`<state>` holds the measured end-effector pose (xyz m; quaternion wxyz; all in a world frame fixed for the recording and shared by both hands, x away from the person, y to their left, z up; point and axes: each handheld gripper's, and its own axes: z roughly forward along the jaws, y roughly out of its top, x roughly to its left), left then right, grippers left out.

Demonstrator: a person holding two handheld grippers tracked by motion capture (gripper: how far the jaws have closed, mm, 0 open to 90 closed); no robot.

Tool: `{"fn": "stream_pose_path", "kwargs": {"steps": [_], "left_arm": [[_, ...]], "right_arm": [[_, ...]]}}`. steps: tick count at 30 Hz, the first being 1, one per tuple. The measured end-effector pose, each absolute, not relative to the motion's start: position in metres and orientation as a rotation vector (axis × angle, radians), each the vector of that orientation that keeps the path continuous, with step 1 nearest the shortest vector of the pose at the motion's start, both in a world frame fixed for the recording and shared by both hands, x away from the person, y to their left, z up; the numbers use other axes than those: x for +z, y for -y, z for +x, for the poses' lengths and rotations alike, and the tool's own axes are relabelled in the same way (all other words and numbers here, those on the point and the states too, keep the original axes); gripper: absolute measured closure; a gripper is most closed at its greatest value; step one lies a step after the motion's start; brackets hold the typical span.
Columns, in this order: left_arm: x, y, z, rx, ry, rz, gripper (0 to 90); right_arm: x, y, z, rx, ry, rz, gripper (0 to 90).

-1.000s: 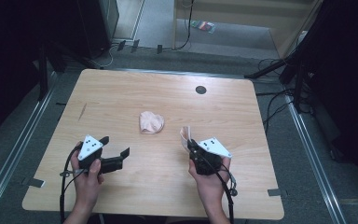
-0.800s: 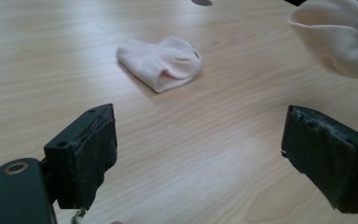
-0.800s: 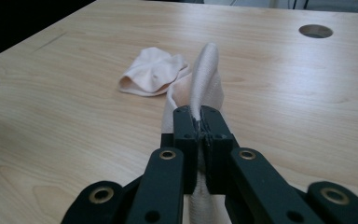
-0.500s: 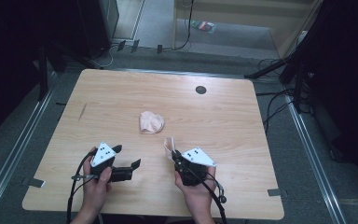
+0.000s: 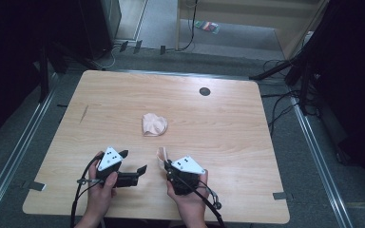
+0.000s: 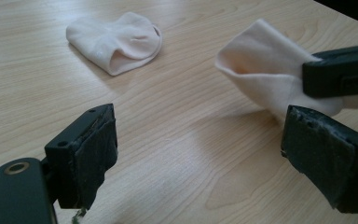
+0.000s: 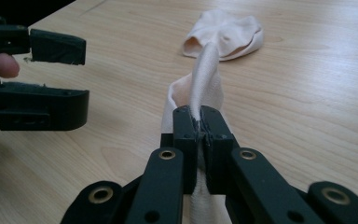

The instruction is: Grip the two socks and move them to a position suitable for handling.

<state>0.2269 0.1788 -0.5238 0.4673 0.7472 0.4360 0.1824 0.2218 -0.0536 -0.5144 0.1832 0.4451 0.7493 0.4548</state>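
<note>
A pale pink sock (image 5: pixel 160 154) (image 7: pixel 205 79) hangs crumpled from my right gripper (image 5: pixel 165 164) (image 7: pixel 199 126), whose jaws are shut on its fabric near the table's front edge. In the left gripper view the held sock (image 6: pixel 261 74) sits just beyond my left gripper (image 6: pixel 205 158). My left gripper (image 5: pixel 134 161) stands open with nothing between its jaws, pointing toward the right one, and it also appears at the left of the right gripper view (image 7: pixel 70 77). A second pale pink sock (image 5: pixel 154 124) (image 6: pixel 116 39) (image 7: pixel 228 32) lies folded in the table's middle.
The wooden table (image 5: pixel 228 128) has a small black round hole (image 5: pixel 204 91) near its far edge. Cables trail from both grippers over the front edge. Dark stands and cables (image 5: pixel 285 76) crowd the floor at the right.
My right gripper has carried the sock leftward and toward the front edge. My left gripper has shifted a little to the right, so the two now sit close together.
</note>
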Motion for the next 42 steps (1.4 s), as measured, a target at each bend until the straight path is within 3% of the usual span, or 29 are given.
{"fn": "stream_pose_path", "kwargs": {"steps": [4, 6, 9, 12, 14, 17, 23, 36, 42], "left_arm": [[-0.526, -0.177, 0.227, 0.441, -1.067, 1.844, 11.4], [-0.527, -0.176, 0.227, 0.438, -1.068, 1.845, 11.4], [-0.528, -0.177, 0.228, 0.433, -1.076, 1.847, 11.4], [-0.528, -0.178, 0.229, 0.421, -1.084, 1.85, 11.5], [-0.529, -0.178, 0.23, 0.415, -1.096, 1.85, 12.7], [-0.531, -0.179, 0.231, 0.406, -1.112, 1.862, 13.6], [-0.532, -0.181, 0.232, 0.413, -1.121, 1.857, 13.7], [-0.531, -0.186, 0.233, 0.421, -1.136, 1.843, 13.6], [-0.532, -0.186, 0.233, 0.413, -1.139, 1.842, 13.7]], "right_arm": [[-0.52, 0.045, 0.22, 1.262, -2.124, 1.259, 87.0], [-0.524, 0.042, 0.22, 1.266, -2.14, 1.266, 82.9], [-0.524, 0.042, 0.223, 1.321, -2.162, 1.279, 50.2], [-0.519, 0.049, 0.226, 1.358, -2.127, 1.306, 45.8], [-0.513, 0.059, 0.229, 1.386, -2.084, 1.326, 47.4], [-0.508, 0.076, 0.237, 1.402, -2.065, 1.347, 59.0], [-0.515, 0.07, 0.234, 1.378, -2.182, 1.318, 74.0], [-0.539, 0.056, 0.227, 1.225, -2.286, 1.303, 62.7], [-0.545, 0.047, 0.222, 1.139, -2.302, 1.216, 80.8]]}}
